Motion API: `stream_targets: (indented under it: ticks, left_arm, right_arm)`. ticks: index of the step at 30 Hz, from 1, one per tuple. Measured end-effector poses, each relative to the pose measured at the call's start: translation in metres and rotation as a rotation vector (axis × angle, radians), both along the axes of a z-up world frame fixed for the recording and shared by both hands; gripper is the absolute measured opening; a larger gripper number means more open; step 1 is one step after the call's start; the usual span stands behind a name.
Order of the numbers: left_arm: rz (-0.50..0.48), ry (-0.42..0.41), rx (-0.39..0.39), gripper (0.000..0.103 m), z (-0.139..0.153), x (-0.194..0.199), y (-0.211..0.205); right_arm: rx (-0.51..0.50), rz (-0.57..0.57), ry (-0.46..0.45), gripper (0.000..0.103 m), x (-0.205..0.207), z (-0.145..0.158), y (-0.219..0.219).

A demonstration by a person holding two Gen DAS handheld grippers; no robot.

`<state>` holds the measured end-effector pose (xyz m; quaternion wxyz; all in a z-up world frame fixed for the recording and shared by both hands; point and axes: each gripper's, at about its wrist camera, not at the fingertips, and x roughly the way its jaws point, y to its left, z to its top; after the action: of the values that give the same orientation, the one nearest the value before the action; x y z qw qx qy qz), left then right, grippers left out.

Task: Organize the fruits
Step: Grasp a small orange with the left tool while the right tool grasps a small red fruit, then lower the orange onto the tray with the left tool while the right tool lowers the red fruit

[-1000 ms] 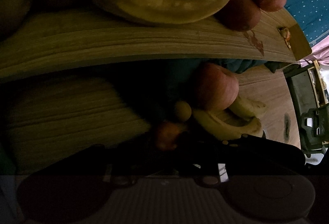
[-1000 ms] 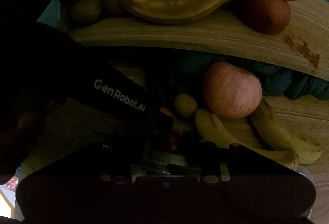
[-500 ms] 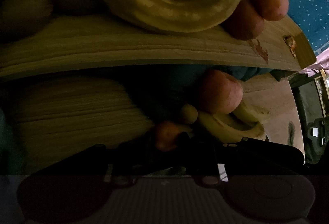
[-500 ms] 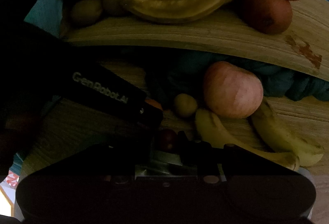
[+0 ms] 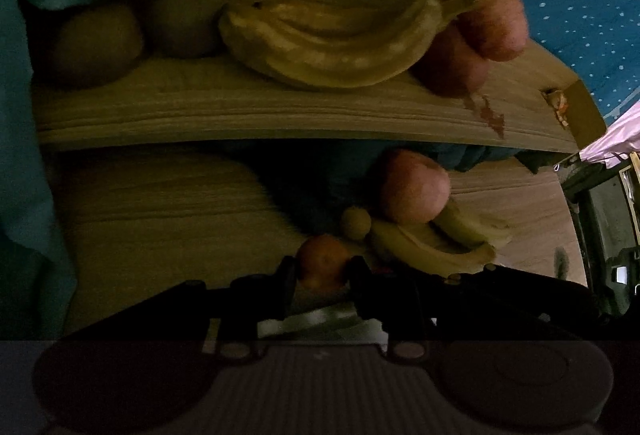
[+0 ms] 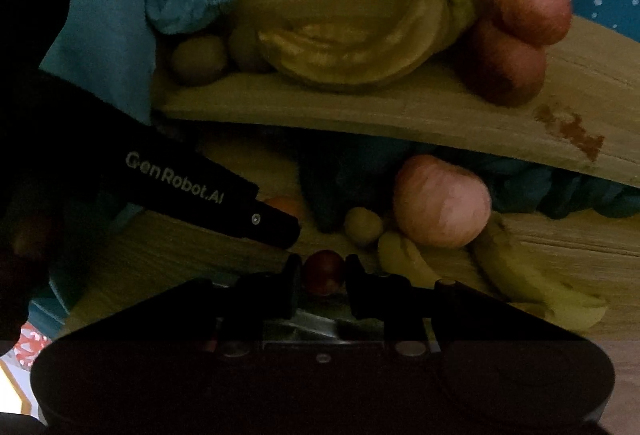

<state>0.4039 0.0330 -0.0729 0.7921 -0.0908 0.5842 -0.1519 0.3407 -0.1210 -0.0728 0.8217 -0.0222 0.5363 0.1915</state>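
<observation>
Left gripper (image 5: 322, 269): fingers pinch a small orange fruit (image 5: 322, 262), lifted for sorting
Right gripper (image 6: 322, 273): fingers pinch a dark red fruit (image 6: 324, 271)
Upper shelf (image 5: 280, 107): bananas (image 5: 332, 47) and apples (image 5: 472, 47) lie grouped by kind

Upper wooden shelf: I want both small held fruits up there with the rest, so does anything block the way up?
Nothing visible does. The upper wooden shelf has a bare front strip before its bananas.
</observation>
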Motion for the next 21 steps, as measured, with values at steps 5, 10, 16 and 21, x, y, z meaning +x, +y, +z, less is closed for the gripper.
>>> stream_targets:
  ticks: [5,10,16,21]
  left_arm:
    - [-0.001,-0.027,0.004,0.032,0.011,-0.015,-0.010]
    - [-0.018,-0.047,0.004,0.032,0.018,-0.035,-0.024]
    - [-0.041,-0.055,0.002,0.032,0.023,-0.062,-0.038]
    - [-0.046,-0.057,-0.005,0.032,0.026,-0.080,-0.049]
  right_arm:
    - [0.013,-0.007,-0.041,0.024,-0.014,0.019,-0.011]
    - [0.019,-0.029,-0.074,0.024,-0.028,0.033,-0.023]
    - [0.022,-0.056,-0.098,0.024,-0.050,0.046,-0.041]
    - [0.016,-0.061,-0.098,0.024,-0.068,0.052,-0.055]
